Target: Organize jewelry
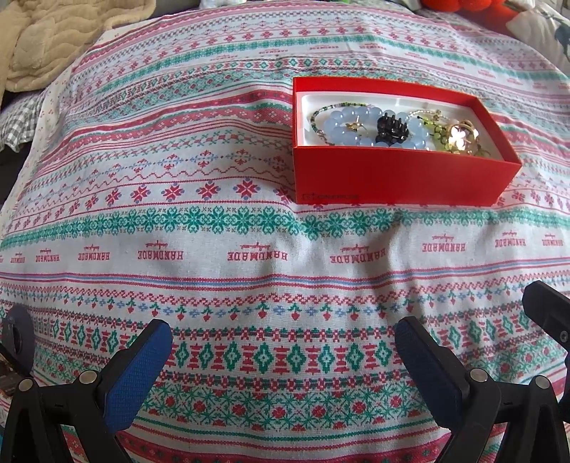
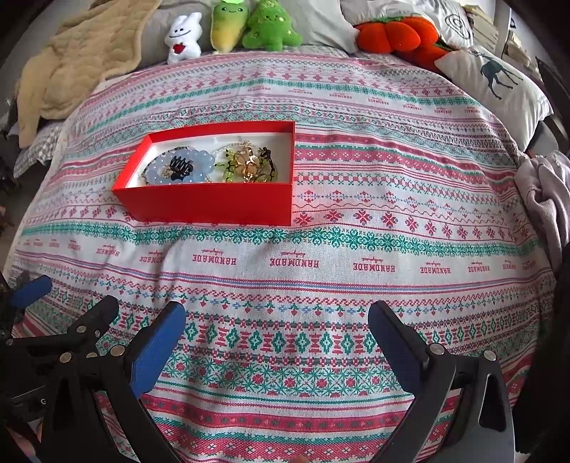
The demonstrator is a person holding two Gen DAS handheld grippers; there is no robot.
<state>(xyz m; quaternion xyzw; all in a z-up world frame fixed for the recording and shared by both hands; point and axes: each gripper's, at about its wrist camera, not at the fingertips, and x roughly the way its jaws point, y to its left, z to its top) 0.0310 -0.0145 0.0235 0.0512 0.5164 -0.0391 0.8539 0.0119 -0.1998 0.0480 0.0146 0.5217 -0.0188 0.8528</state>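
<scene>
A red box (image 1: 399,174) (image 2: 210,203) with a white lining sits on the patterned cloth. It holds a pale blue bead bracelet (image 1: 338,123) (image 2: 205,162), a black hair claw (image 1: 392,129) (image 2: 181,167), a green bead piece (image 1: 437,132) (image 2: 229,167) and gold jewelry (image 1: 463,137) (image 2: 251,165). My left gripper (image 1: 283,342) is open and empty, low over the cloth, well in front of the box and to its left. My right gripper (image 2: 277,329) is open and empty, in front of the box and to its right. The left gripper's fingers (image 2: 30,290) show at the right wrist view's left edge.
The cloth (image 2: 320,263) covers a bed. A beige blanket (image 2: 71,60) lies at the back left. Plush toys (image 2: 231,25), an orange pumpkin cushion (image 2: 395,32) and a deer pillow (image 2: 495,82) line the back. A grey cloth (image 2: 545,199) lies at the right edge.
</scene>
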